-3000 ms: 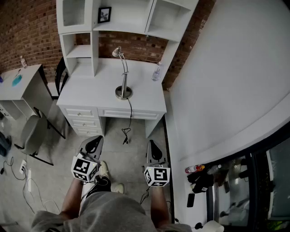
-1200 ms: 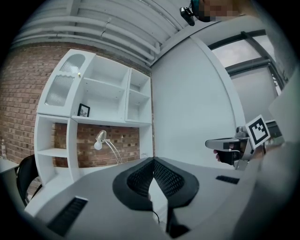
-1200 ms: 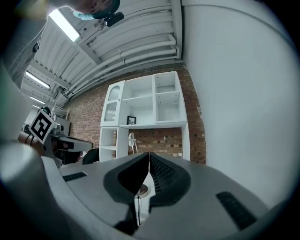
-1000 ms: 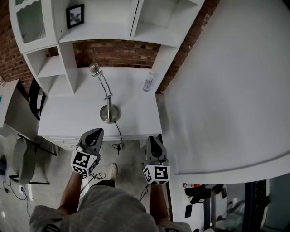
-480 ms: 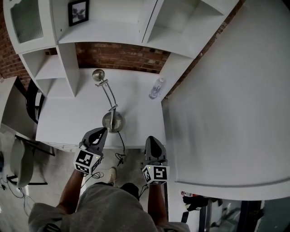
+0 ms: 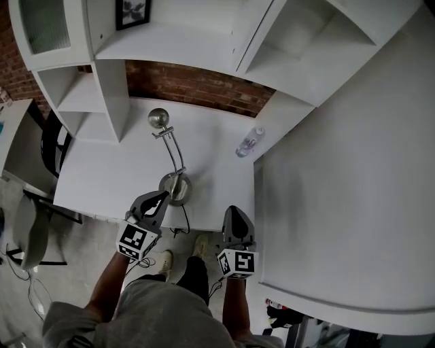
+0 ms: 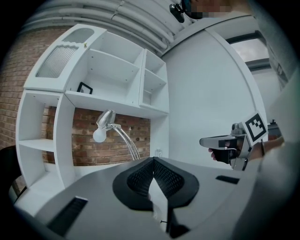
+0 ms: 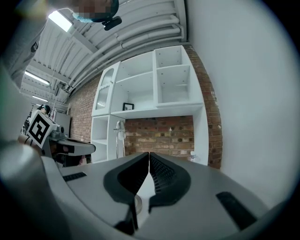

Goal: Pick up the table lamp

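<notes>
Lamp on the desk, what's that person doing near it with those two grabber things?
A person stands at the white desk with a gripper in each hand. The left gripper is close to the base of the lamp, and the right gripper is alongside, by the desk's front edge. Both are shut and hold nothing. The lamp stands upright on the desk, not yet picked up.

White desk (image 6: 109,177), flat top, set against a brick wall (image 6: 197,85), with a white shelved hutch (image 6: 112,88) standing along its rear. On the top: one metal table lamp (image 6: 178,160), round base near the front edge; one clear water bottle (image 6: 249,143) at the right rear, well apart from the lamp. On the hutch's upper shelf: one framed picture (image 6: 132,12).
</notes>
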`<state>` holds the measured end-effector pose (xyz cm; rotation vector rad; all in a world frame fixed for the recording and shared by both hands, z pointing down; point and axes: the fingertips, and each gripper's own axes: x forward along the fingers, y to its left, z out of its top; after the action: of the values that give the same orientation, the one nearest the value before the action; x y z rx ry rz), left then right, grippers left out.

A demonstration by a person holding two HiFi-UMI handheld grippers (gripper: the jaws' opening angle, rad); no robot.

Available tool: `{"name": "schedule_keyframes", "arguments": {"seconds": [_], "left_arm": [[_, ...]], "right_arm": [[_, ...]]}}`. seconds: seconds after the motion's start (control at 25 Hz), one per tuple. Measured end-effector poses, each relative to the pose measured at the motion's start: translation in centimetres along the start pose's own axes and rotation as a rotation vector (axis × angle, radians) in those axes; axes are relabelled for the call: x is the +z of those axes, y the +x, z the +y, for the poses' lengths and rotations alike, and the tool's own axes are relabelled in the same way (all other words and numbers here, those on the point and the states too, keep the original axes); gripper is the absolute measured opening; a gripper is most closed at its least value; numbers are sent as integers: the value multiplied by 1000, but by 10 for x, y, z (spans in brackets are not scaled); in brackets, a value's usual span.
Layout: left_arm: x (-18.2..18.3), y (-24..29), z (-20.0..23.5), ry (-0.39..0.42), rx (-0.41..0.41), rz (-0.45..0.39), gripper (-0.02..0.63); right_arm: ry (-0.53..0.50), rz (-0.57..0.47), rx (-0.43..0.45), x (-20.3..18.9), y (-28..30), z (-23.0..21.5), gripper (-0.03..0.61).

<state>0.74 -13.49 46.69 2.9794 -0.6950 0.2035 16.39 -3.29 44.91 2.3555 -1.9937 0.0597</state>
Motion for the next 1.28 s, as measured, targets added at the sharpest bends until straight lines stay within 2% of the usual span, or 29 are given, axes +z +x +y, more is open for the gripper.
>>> {"name": "schedule_keyframes", "arguments": {"seconds": [0.64, 1.0, 1.2, 1.28], "left_arm": [[-38, 44, 17, -63, 198, 68, 3], [-74, 67, 25, -83, 273, 97, 3], [-86, 77, 26, -71, 266, 87, 5], [-88, 80, 26, -71, 258, 82, 37]], "right_arm": [[-5, 71, 260, -28, 97, -22, 23], [-22, 108, 326, -64, 122, -40, 23], [-26, 119, 331, -84, 127, -45, 23], [-19, 121, 327, -88, 128, -46, 24]]}}
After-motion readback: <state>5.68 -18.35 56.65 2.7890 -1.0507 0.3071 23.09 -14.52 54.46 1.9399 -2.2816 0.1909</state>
